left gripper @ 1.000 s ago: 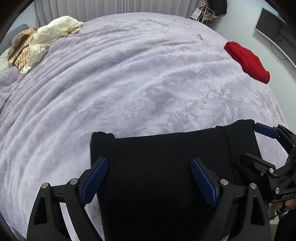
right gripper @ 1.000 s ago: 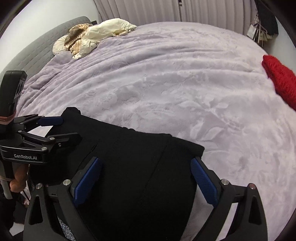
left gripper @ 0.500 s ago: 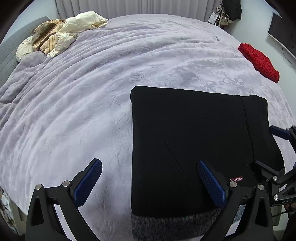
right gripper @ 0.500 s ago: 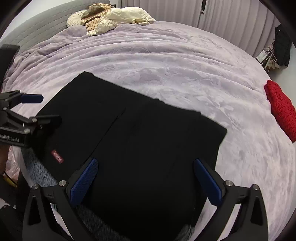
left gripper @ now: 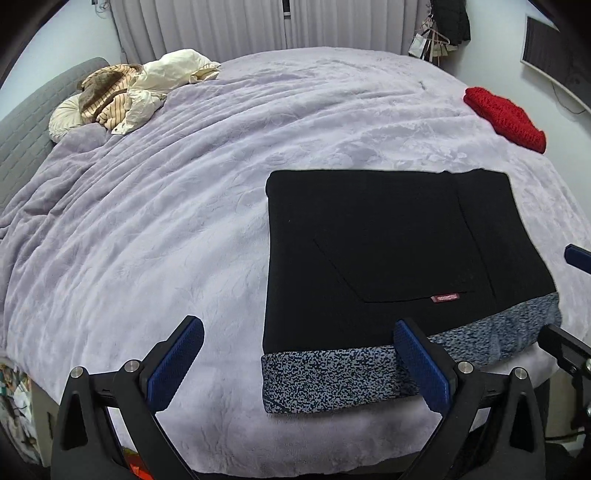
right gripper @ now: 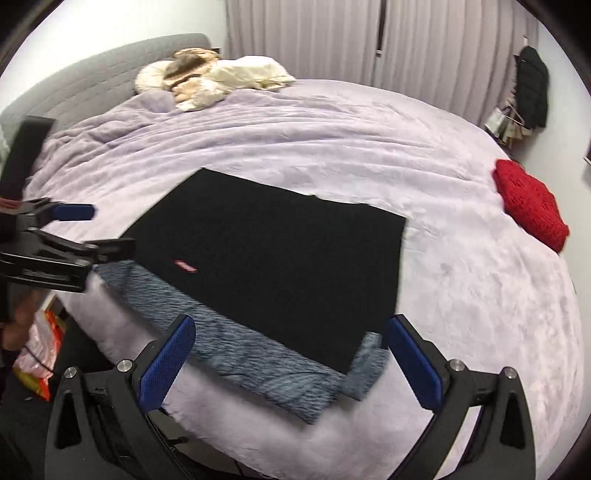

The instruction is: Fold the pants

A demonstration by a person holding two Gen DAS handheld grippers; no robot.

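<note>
The black pants [left gripper: 384,251] lie folded into a flat rectangle on the lilac bed [left gripper: 184,206], near its front edge. A speckled grey-blue waistband [left gripper: 332,376] runs along the near side, and a small red label [left gripper: 445,297] sits on the black cloth. The pants also show in the right wrist view [right gripper: 280,258]. My left gripper [left gripper: 299,362] is open and empty, held back from the bed edge, its right finger over the waistband. My right gripper [right gripper: 291,358] is open and empty above the waistband [right gripper: 258,358]. The left gripper shows at the left of the right wrist view [right gripper: 77,236].
A red knitted item [left gripper: 506,118] lies at the bed's right edge. Cream and striped clothes [left gripper: 136,92] are piled by the grey headboard [left gripper: 26,122] at the far left. Curtains [left gripper: 258,26] hang behind the bed. Bags [right gripper: 40,350] sit on the floor at left.
Both grippers have pulled back and up from the pants, away from the bed. The whole folded rectangle and its waistband now show. Both stayed open.
</note>
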